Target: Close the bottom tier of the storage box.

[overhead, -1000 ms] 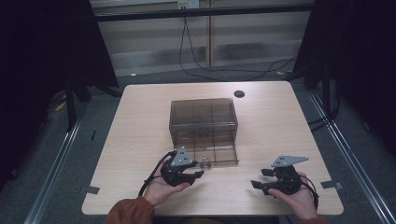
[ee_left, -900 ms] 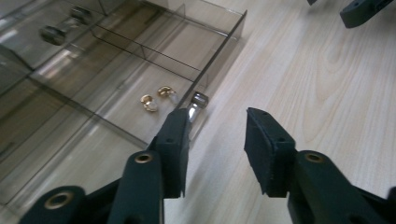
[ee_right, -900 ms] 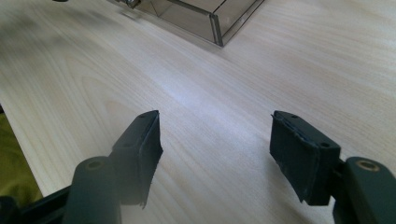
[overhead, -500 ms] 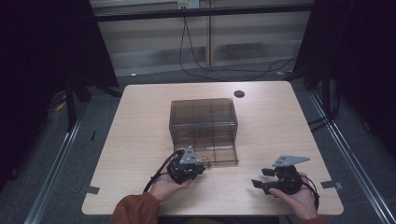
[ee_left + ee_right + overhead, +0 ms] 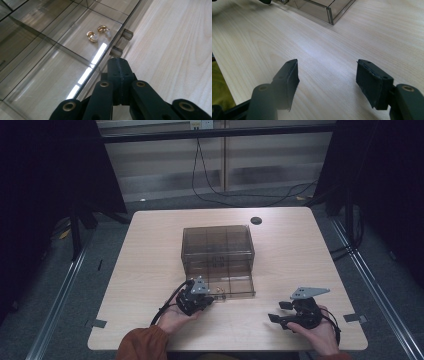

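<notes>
A smoky clear plastic box (image 5: 217, 245) stands mid-table with its bottom drawer (image 5: 235, 287) pulled out toward me. Two gold earrings (image 5: 92, 37) lie in a front compartment of that drawer, close behind its small clear handle (image 5: 125, 35). My left gripper (image 5: 118, 62) is at the drawer's front edge, just short of the handle. Its jaws have just been closing and now press flat together with nothing between them. From above, the left gripper (image 5: 212, 296) is at the drawer's front left corner. My right gripper (image 5: 280, 311) rests low over bare wood at the front right, open and empty (image 5: 327, 77).
The light wooden table (image 5: 150, 270) has a small black round disc (image 5: 256, 220) near its far edge. Grey tape marks (image 5: 96, 323) sit at the front corners. The drawer's near right corner (image 5: 329, 21) lies ahead of the right gripper.
The left gripper's jaws came together from partly open, and the hand edged slightly toward the drawer front. The right hand and gripper stayed put.
</notes>
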Demonstrator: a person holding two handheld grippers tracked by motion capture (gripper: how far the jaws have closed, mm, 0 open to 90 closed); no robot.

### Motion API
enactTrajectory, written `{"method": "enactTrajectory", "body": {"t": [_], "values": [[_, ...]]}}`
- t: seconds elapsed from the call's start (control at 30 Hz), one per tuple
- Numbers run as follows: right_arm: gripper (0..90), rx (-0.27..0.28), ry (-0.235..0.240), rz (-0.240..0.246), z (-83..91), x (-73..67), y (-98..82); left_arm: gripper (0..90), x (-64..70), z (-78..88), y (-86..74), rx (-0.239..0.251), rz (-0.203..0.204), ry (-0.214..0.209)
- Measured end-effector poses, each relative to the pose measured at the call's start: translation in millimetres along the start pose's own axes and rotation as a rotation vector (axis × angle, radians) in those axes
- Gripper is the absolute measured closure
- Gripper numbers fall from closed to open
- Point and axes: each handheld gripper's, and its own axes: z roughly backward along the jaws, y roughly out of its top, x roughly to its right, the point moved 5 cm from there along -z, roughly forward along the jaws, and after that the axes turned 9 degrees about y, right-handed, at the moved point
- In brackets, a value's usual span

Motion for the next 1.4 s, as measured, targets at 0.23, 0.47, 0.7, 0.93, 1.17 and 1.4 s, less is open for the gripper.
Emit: {"method": "enactTrajectory", "body": {"t": [0.23,0.47,0.7,0.93,1.17,1.4], "values": [[33.9,-0.011,-0.001,0.005,-1.6,-0.6,-0.5,90.0,-3.7,-3.7,-0.6,-0.001,0.002,0.012],[33.9,-0.011,0.001,0.005,-2.2,-0.2,-0.3,90.0,-6.2,-6.3,0.9,0.003,0.033,0.008],[34.1,-0.015,0.002,-0.004,-2.5,-0.4,-0.3,90.0,-9.7,-7.4,5.9,0.016,0.041,0.012],[34.2,-0.017,0.001,-0.001,-2.3,-0.5,-0.6,90.0,-11.1,-10.2,9.1,0.021,0.041,0.013],[34.1,-0.017,0.004,-0.004,-2.9,-0.2,-0.3,90.0,-14.5,-13.5,11.3,0.030,0.058,0.017],[34.0,-0.011,0.006,0.003,-2.4,0.2,-0.6,90.0,-18.0,-16.2,14.2,0.025,0.060,0.030]]}}
